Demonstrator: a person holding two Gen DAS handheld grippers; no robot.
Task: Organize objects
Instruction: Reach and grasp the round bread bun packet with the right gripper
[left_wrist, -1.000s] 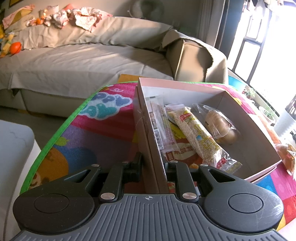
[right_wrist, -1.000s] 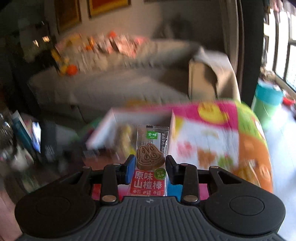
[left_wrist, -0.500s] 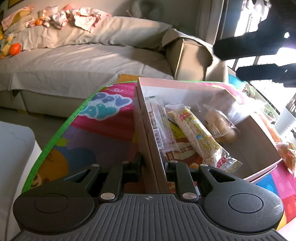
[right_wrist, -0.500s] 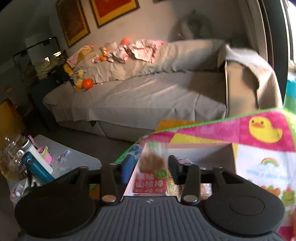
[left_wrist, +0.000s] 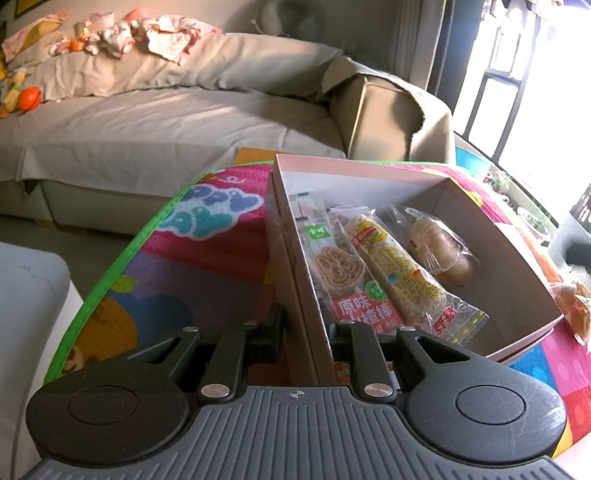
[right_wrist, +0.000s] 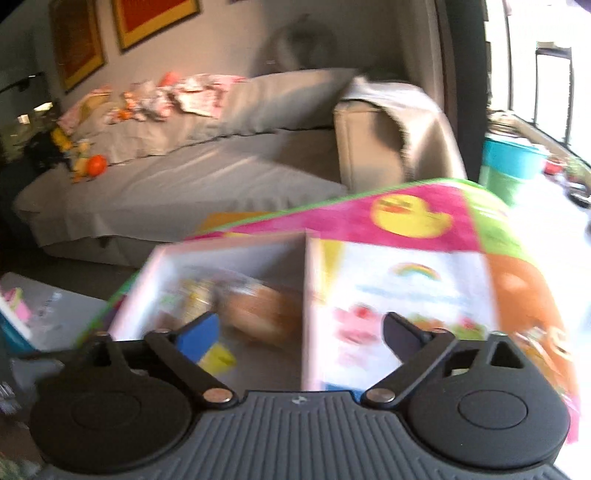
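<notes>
On the desk's bright mat (left_wrist: 207, 266), the box (left_wrist: 369, 173) now holds 3 snacks; the newest, a biscuit packet (left_wrist: 340, 269), lies along its left wall. The left hand-held gripper (left_wrist: 306, 332) pinches that wall. The right hand-held gripper (right_wrist: 299, 332) has just been opening and gapes empty, so this packet looks delivered.

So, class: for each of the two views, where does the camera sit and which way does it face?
Left wrist: on the left gripper, shut on the box wall, looking down over the snacks toward the sofa.
Right wrist: on the right gripper, open, tilted down at the box from its other side.
Shared: box, sofa, play mat.
</notes>
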